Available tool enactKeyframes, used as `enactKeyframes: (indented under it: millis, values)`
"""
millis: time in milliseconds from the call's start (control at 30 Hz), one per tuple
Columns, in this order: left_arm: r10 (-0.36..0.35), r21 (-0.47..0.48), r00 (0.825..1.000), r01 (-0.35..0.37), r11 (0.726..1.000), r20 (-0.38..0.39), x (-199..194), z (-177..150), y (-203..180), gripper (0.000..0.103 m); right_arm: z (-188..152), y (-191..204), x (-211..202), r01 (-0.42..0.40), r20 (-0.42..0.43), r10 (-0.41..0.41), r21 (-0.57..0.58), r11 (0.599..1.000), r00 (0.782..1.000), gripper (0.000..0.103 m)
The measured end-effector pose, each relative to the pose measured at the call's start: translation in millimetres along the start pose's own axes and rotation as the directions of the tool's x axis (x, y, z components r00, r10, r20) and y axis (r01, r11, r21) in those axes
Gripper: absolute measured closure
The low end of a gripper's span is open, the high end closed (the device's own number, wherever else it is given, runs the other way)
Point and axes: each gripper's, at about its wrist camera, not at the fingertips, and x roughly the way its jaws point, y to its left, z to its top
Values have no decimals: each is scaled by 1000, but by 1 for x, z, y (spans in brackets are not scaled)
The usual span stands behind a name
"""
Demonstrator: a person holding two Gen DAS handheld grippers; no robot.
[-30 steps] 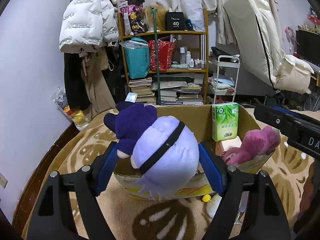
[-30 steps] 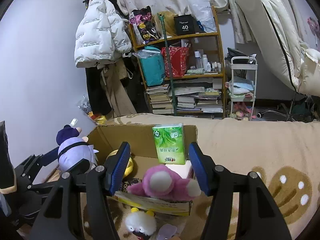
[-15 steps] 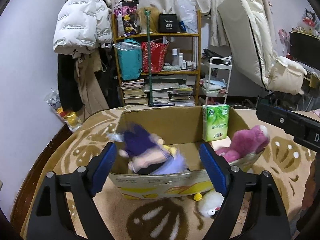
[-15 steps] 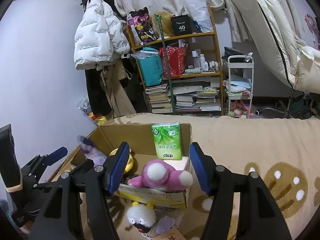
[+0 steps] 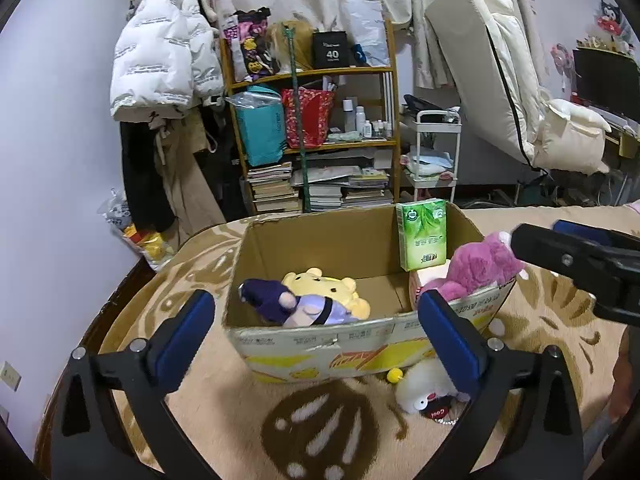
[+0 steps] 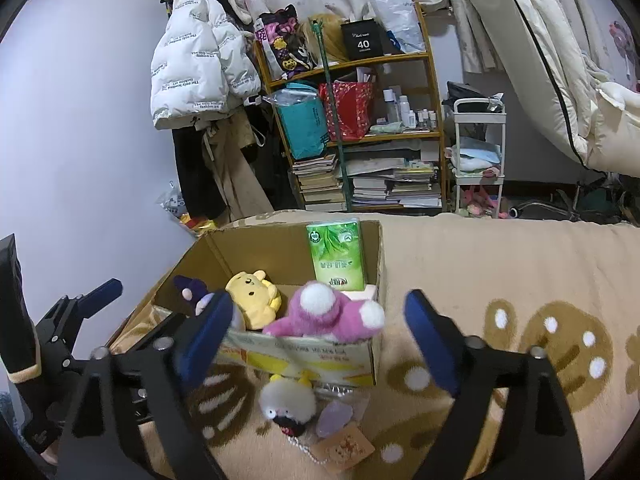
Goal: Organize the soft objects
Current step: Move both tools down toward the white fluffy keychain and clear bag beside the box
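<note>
An open cardboard box (image 5: 320, 340) sits on a beige patterned blanket (image 5: 320, 436). Inside lie a purple plush doll (image 5: 292, 304), a yellow bear plush (image 5: 324, 284), a pink plush (image 5: 480, 268) over the right rim and a green tissue pack (image 5: 422, 236). My left gripper (image 5: 316, 336) is open and empty, in front of the box. My right gripper (image 6: 316, 344) is open and empty, in front of the box (image 6: 320, 352) and above a small white fluffy toy (image 6: 286, 402). That toy also shows in the left wrist view (image 5: 420, 392).
A pale purple item and a card tag (image 6: 344, 446) lie beside the white toy. Behind the bed stand a cluttered bookshelf (image 5: 316, 132), a hanging white jacket (image 5: 164, 60), a small white cart (image 5: 436, 156) and a leaning mattress (image 5: 496, 72).
My left gripper opened and let go of the purple doll, which dropped into the box beside the yellow bear. The left gripper drew back a little. The right gripper hardly moved.
</note>
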Motion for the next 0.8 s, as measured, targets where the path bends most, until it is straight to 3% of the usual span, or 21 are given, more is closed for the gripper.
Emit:
enactKeyframes:
  millis: [67, 467, 800]
  values:
    - [6, -2, 1000, -6, 1000, -12, -4, -2, 0, 2, -3, 0, -6, 14, -3, -14, -10, 1000, 1000, 0]
    - [-2, -15, 996, 1, 1000, -94, -33, -16, 0, 2, -13, -1, -16, 45, -81, -47, -31, 999, 996, 0]
    - [-18, -11, 989, 17, 1000, -148, -36, -31, -9, 2, -20, -11, -11, 69, -172, -66, 8, 998, 983, 0]
